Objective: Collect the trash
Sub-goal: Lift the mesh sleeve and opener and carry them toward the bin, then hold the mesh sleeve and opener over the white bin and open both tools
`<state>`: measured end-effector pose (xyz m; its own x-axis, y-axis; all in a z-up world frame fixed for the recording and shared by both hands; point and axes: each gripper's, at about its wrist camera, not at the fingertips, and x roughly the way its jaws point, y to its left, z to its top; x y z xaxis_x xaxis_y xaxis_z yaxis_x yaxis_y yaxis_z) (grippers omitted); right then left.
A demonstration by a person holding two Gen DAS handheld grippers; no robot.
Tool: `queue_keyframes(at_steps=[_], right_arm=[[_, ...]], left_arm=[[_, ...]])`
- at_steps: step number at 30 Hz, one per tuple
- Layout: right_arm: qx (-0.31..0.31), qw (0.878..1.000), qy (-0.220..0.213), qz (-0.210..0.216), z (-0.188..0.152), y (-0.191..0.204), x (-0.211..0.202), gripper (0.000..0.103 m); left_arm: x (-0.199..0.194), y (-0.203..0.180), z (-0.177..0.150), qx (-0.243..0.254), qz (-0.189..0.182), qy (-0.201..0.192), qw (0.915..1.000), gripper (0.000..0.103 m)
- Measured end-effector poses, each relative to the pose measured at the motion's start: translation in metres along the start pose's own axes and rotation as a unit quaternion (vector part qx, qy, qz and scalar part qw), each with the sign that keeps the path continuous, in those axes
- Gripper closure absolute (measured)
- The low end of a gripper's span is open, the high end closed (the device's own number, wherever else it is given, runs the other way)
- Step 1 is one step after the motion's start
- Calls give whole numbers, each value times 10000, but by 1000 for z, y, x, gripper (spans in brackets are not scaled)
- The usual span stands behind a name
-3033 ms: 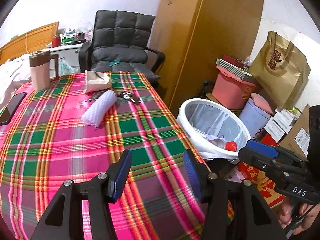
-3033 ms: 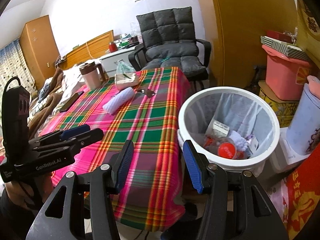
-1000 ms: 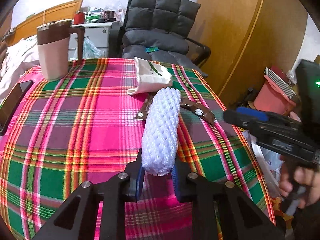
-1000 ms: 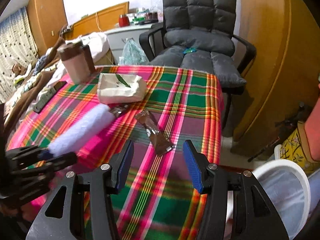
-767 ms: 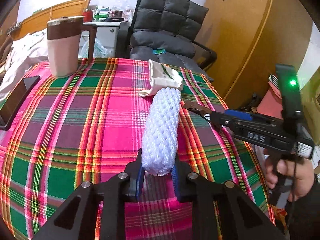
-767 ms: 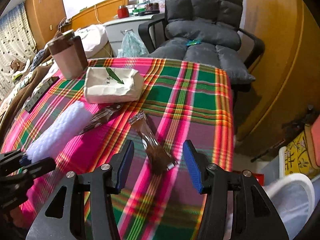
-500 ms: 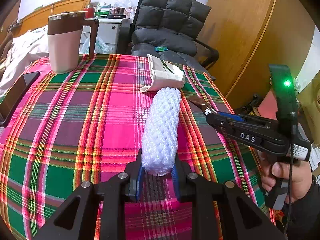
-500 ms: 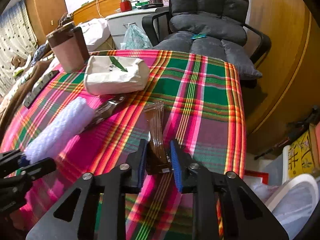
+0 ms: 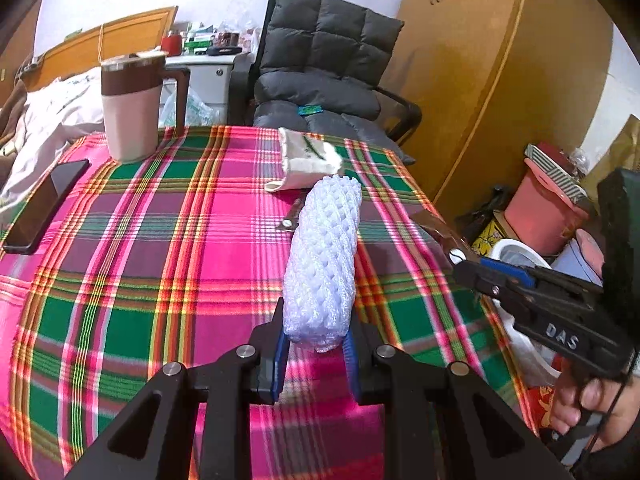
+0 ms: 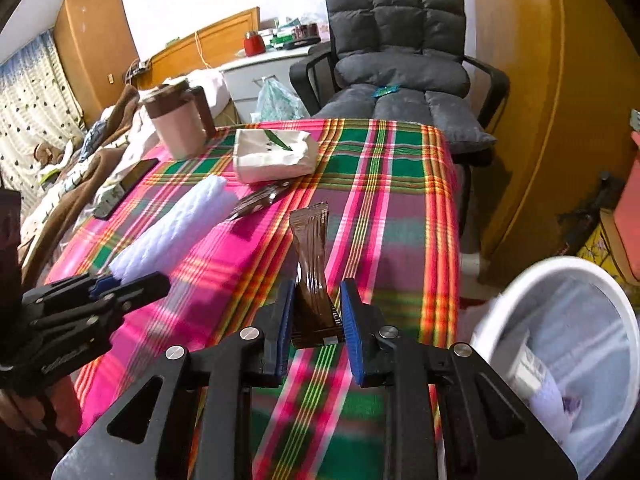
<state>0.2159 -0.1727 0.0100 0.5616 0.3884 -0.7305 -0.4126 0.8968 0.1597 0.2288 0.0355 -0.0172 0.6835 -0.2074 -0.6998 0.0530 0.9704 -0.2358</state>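
Left wrist view: left tool (image 9: 316, 350) clamped on white foam net (image 9: 324, 256), raised over the plaid table (image 9: 160, 240).

Right wrist view: right tool (image 10: 316, 320) pinching brown wrapper (image 10: 312, 256) — above table, near white bin (image 10: 560, 360).

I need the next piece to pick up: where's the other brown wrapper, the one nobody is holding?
In the right wrist view the loose brown wrapper lies on the plaid tablecloth, just in front of the white tissue pack, right of the white foam net.
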Motion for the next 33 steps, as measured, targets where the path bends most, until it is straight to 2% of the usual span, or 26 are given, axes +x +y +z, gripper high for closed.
queue_keyframes(at_steps=[10,20,33], right_arm=[[126,9991,-393,51,-13,6,-43,77],[262,9976,-633,-18,-31,7,-67,77],[513,9953,-793,-208,-51,-11,-86,77]], left_arm=[[-42,-30,-20,134,-49,-149,9998,79],[-78,-54,-36,292,-95,-289,9991,79],[-82,-84,-49,516,-225,-173,9983,79]])
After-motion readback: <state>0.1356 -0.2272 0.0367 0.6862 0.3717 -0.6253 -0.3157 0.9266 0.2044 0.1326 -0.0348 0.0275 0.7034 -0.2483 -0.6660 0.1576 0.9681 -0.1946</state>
